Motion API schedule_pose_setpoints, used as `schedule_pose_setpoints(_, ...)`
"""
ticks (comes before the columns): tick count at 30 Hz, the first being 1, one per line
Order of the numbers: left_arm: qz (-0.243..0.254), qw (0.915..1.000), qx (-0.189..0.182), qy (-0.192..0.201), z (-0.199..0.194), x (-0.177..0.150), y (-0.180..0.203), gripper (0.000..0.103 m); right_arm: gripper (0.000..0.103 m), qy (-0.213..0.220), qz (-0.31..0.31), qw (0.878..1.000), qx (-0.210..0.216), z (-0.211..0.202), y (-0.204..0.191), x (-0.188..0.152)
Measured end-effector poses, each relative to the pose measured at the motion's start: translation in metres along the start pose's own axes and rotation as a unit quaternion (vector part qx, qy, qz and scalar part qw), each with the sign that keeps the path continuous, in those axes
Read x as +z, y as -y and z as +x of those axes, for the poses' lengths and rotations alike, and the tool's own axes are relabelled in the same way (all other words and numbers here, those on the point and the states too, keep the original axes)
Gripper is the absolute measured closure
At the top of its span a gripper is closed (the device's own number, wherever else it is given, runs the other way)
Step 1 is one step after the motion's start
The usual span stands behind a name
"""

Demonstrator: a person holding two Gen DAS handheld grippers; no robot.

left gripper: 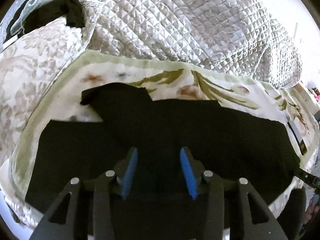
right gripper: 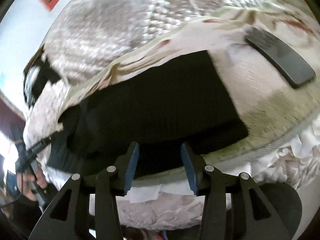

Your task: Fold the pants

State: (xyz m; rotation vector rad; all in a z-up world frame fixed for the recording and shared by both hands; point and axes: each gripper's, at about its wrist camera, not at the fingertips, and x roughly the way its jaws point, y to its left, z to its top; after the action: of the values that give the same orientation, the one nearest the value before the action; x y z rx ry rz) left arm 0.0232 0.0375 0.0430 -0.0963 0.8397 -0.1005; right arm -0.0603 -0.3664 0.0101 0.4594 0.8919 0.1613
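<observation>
black pants point(left gripper: 160, 128) laid flat on a floral cloth point(left gripper: 200, 80) spread over the bed, long axis running across the left wrist view; placed so to give a smooth, level base for creasing. doubled layers visible in the right wrist view, upper layer stepped back from the lower along the near edge: judged as one fold already made, further folds outstanding.

left gripper point(left gripper: 159, 156) poised above the mid-span of the pants, blue pads point(left gripper: 130, 172) parted to a moderate gap, nothing clamped between them; dark fabric seen only beneath. right gripper point(right gripper: 160, 150) poised over the near edge of the pants point(right gripper: 152, 104) close to their squared end, pads point(right gripper: 132, 168) likewise parted, nothing gripped. both pointed steeply downward at the cloth, probably to pinch an edge from above. contact of fingertips with fabric not determinable from either view.

quilted blanket point(left gripper: 180, 24) bunched behind the floral cloth, kept clear of the work area. flat dark phone-like object point(right gripper: 280, 60) lying on the cloth just beside the squared end of the pants, apart from them; risk of being swept if that end is dragged. hand point(right gripper: 30, 182) on the other gripper's handle visible at the left margin of the right wrist view.

likely next need: pinch of both layers together, equal height on both sides, to avoid a skewed crease.
</observation>
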Motion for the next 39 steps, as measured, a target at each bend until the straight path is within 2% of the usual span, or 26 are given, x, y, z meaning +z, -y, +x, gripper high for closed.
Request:
schedule_pose_setpoints(5, 0.005, 1.0000, 0.005, -0.003, 0.022, 0.017, 0.007, 0.051, 0.058, -0.004, 0.066, 0.998, 0.014, 0.009, 0.020, 0.008)
schedule_pose_setpoints(7, 0.004, 0.9998, 0.018, -0.006, 0.032, 0.024, 0.007, 0.047, 0.058, 0.008, 0.068, 0.998, 0.009, 0.008, 0.019, 0.011)
schedule_pose_setpoints(17, 0.003, 0.9970, 0.074, -0.023, 0.090, 0.056, 0.003, 0.046, 0.058, 0.035, 0.084, 0.996, -0.024, 0.018, 0.022, 0.026)
schedule_pose_setpoints(24, 0.007, 0.9944, 0.100, -0.033, 0.117, 0.060, 0.006, 0.046, 0.059, 0.041, 0.080, 0.995, -0.051, 0.025, 0.021, 0.035)
schedule_pose_setpoints(26, 0.015, 0.9933, 0.110, -0.033, 0.119, 0.063, 0.008, 0.053, 0.068, 0.043, 0.078, 0.994, -0.063, 0.026, 0.020, 0.036)
schedule_pose_setpoints(27, 0.019, 0.9927, 0.114, -0.033, 0.120, 0.063, 0.009, 0.076, 0.076, 0.044, 0.077, 0.993, -0.072, 0.026, 0.020, 0.037)
schedule_pose_setpoints(28, 0.022, 0.9929, 0.112, -0.034, 0.121, 0.064, 0.009, 0.090, 0.081, 0.046, 0.079, 0.993, -0.077, 0.026, 0.022, 0.037)
schedule_pose_setpoints(30, 0.018, 0.9936, 0.108, -0.027, 0.116, 0.066, 0.008, 0.096, 0.083, 0.047, 0.089, 0.992, -0.073, 0.025, 0.026, 0.038)
schedule_pose_setpoints(32, -0.004, 0.9959, 0.091, -0.004, 0.100, 0.067, 0.000, 0.097, 0.083, 0.049, 0.091, 0.992, -0.072, 0.021, 0.026, 0.040)
schedule_pose_setpoints(36, -0.044, 0.9940, 0.077, 0.063, 0.034, 0.060, -0.023, 0.098, 0.087, 0.059, 0.087, 0.993, -0.061, 0.010, 0.021, 0.042)
schedule_pose_setpoints(39, -0.083, 0.9886, 0.077, 0.099, -0.020, 0.043, -0.049, 0.098, 0.088, 0.066, 0.086, 0.993, -0.050, 0.000, 0.017, 0.044)
